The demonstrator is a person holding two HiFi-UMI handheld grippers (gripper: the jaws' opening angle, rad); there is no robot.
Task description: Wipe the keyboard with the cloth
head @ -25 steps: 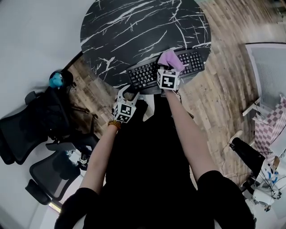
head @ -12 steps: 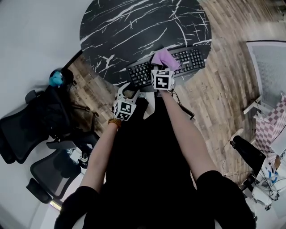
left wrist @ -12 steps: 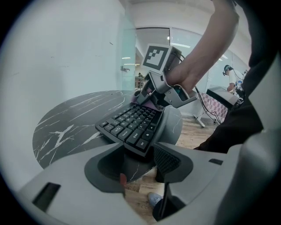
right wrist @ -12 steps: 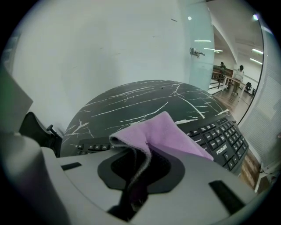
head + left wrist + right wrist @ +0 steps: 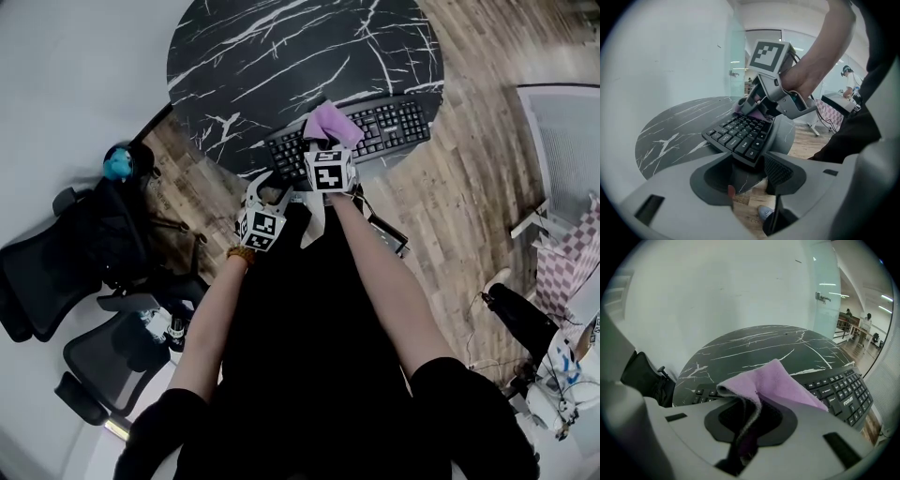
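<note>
Sliding left since a second ago, the right tongs [image 5: 324, 142] have taken the cloth [image 5: 330, 122] from the middle of the keyboard [image 5: 398, 120] toward its left half. The left tongs [image 5: 267, 190] have not moved.

Closest to the person are two bare arms, and each hand holds one pair of tongs. That makes two tongs. Each has a white cube with black squares on it.

The left tongs stand wide apart. The near left corner of the keyboard sits between them, and one dark pad is just beside that corner. I cannot tell if the pad presses on it.

The right tongs are clamped on one end of the cloth.

There is one keyboard. It is black with white letters on its keys. It lies slanted at the near edge of the worktop [image 5: 262, 56].

There is one cloth. It is light purple and soft, and it is bunched up. One end is pinched in the tongs and the rest lies on the keys.

The one worktop is round and black, with thin white lines like marble.

Two black chairs [image 5: 47, 272] stand on the floor to the left.
</note>
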